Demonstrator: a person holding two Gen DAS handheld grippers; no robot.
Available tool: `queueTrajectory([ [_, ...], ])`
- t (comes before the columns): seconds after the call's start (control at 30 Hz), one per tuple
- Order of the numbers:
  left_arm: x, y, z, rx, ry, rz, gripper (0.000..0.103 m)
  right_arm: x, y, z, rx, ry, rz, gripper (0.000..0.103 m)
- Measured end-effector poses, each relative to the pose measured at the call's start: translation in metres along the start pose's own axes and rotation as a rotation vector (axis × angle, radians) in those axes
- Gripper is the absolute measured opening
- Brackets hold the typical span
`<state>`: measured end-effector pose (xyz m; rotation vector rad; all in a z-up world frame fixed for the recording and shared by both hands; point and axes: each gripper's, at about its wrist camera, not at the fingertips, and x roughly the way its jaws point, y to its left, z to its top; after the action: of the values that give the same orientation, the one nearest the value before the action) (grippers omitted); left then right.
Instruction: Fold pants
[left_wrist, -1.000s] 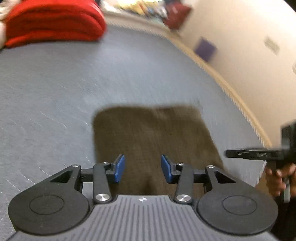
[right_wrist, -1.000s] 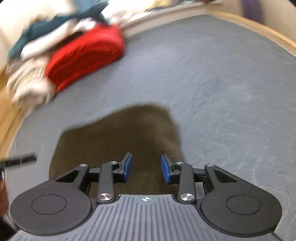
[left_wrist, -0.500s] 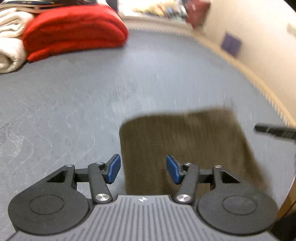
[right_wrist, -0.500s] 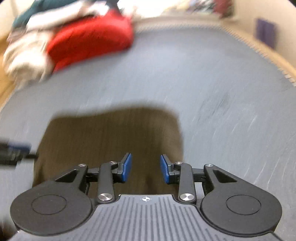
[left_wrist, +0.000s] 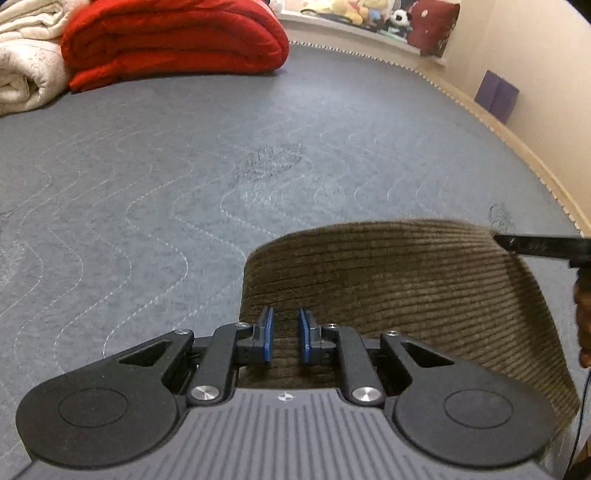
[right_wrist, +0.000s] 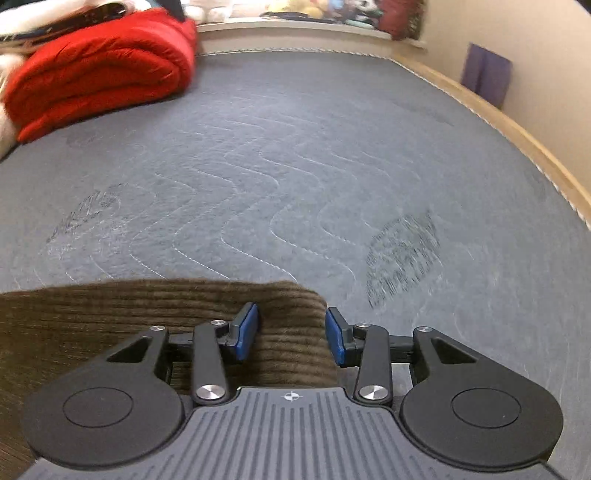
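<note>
Brown corduroy pants (left_wrist: 399, 295) lie low in both frames, between the closing left gripper (left_wrist: 284, 334) and the opening right gripper (right_wrist: 291, 334).

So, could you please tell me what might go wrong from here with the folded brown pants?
1. The left hand-held gripper is closing over the pants near their left edge; it may pinch only the top layer.
2. The right hand-held gripper is opening astride the right edge, so that side could lag and skew the fold.

Black claw (left_wrist: 284, 334), blue pads (left_wrist: 266, 334), silver screws.
</note>
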<state>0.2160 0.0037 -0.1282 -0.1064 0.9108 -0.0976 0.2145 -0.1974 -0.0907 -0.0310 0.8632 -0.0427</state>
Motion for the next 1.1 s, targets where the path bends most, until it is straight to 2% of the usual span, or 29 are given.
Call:
queueTrajectory([
  [0.13, 0.011, 0.01, 0.005, -0.04, 0.014, -0.035, 0.018, 0.018, -0.002, 0.001, -0.009, 0.017, -0.022, 0.04],
  [0.23, 0.009, 0.008, 0.003, -0.028, 0.012, -0.038, 0.018, 0.027, -0.005, 0.001, 0.016, 0.027, -0.026, 0.04],
  [0.37, -0.003, 0.009, 0.004, -0.014, 0.001, -0.034, 0.018, 0.009, -0.003, 0.0, 0.026, -0.003, -0.039, 0.041],
  [0.47, -0.01, 0.005, 0.001, 0.009, -0.017, -0.013, 0.019, -0.024, 0.001, 0.0, -0.006, -0.05, -0.095, 0.051],
  [0.53, -0.014, -0.001, -0.001, 0.036, -0.031, 0.011, 0.023, -0.054, -0.002, 0.0, 0.02, -0.093, -0.086, 0.056],
  [0.57, -0.018, -0.004, -0.002, 0.049, -0.042, 0.022, 0.026, -0.072, -0.005, -0.001, 0.043, -0.111, -0.075, 0.059],
  [0.63, -0.027, -0.01, -0.005, 0.07, -0.056, 0.035, 0.044, -0.109, -0.008, -0.004, 0.069, -0.146, -0.063, 0.067],
  [0.7, -0.041, -0.015, -0.008, 0.08, -0.072, 0.038, 0.056, -0.147, -0.009, -0.014, 0.074, -0.182, -0.047, 0.084],
  [0.77, -0.061, -0.022, -0.009, 0.087, -0.103, 0.037, 0.068, -0.178, -0.009, -0.029, 0.064, -0.183, -0.032, 0.092],
  [0.83, -0.083, -0.03, -0.01, 0.102, -0.132, 0.059, 0.081, -0.198, -0.008, -0.047, 0.05, -0.161, -0.02, 0.092],
  [0.93, -0.131, -0.044, -0.011, 0.101, -0.194, 0.147, 0.088, -0.215, -0.005, -0.082, 0.059, -0.12, -0.005, 0.095],
  [0.97, -0.148, -0.049, -0.014, 0.098, -0.227, 0.168, 0.09, -0.22, -0.002, -0.089, 0.067, -0.122, -0.009, 0.095],
  [1.0, -0.165, -0.053, -0.019, 0.101, -0.263, 0.199, 0.097, -0.225, 0.0, -0.094, 0.067, -0.136, -0.005, 0.095],
  [1.03, -0.184, -0.059, -0.027, 0.113, -0.301, 0.226, 0.097, -0.232, 0.004, -0.1, 0.065, -0.155, 0.007, 0.095],
  [1.1, -0.209, -0.067, -0.041, 0.156, -0.313, 0.197, 0.098, -0.237, 0.01, -0.112, 0.061, -0.148, 0.034, 0.097],
])
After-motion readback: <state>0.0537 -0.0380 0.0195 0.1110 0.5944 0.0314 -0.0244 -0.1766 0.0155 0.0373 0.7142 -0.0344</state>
